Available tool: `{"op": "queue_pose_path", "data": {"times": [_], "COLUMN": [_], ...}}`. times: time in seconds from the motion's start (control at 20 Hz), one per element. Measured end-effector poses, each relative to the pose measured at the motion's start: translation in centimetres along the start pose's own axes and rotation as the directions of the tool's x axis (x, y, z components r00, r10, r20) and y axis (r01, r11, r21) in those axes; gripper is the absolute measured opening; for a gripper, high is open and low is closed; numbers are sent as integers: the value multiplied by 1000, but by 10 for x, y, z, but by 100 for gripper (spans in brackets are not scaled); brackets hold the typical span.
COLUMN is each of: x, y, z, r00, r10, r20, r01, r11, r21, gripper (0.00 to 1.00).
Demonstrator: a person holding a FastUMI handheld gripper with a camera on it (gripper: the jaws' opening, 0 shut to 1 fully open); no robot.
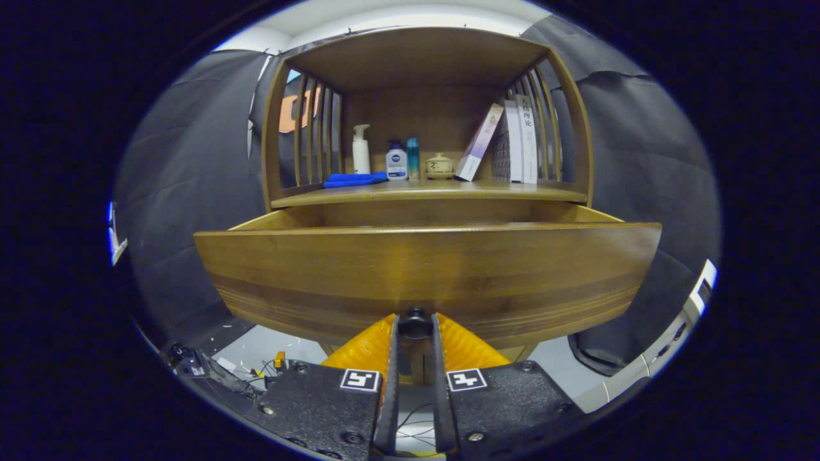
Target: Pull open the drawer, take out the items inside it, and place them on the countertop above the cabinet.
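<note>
- The gripper (415, 328) is right at the drawer front (426, 272), its two fingers drawn in close on either side of the small dark knob (415, 322), and both look to be pressing on it.
- So the grip is narrow, nearly closed, with the knob caught between the fingertips and nothing else in hold.
- The drawer is already drawn out toward the gripper: its side walls run back from the front panel to the cabinet, and a strip of open space shows behind the panel's top edge.
- What lies inside cannot be told from here; the tall front panel hides the drawer's floor.
- The relation that counts: the drawer's interior sits above and just beyond the fingertips, behind that panel, with the panel's long axis running straight across the fingers.
- To my eye the pull is about done, so the next move would be to let go of the knob, rise over the top edge and reach down in.
- Further beyond and higher is the countertop (512, 190), the drop-off place, already carrying a blue cloth (353, 180), a white pump bottle (361, 149), two smaller bottles, a little lidded pot (439, 165) and leaning books (519, 137).
</note>
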State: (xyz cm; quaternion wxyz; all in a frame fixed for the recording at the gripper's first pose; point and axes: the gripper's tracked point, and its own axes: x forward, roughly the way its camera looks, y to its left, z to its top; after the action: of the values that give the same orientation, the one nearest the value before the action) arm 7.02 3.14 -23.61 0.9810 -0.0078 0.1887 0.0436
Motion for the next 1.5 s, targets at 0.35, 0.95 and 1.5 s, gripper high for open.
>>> {"op": "queue_pose_path", "data": {"times": [0.35,0.95,1.5], "x": [-30,-60,-102], "y": [6,-7,-28], "z": [-20,14,138], "r00": [999,995,954], "r10": [19,-36,-41], "r20": [-30,95,297], "r01": [-19,38,19], "r11": [1000,999,997], "r21": [-9,-15,76], "gripper": [25,46,100]}}
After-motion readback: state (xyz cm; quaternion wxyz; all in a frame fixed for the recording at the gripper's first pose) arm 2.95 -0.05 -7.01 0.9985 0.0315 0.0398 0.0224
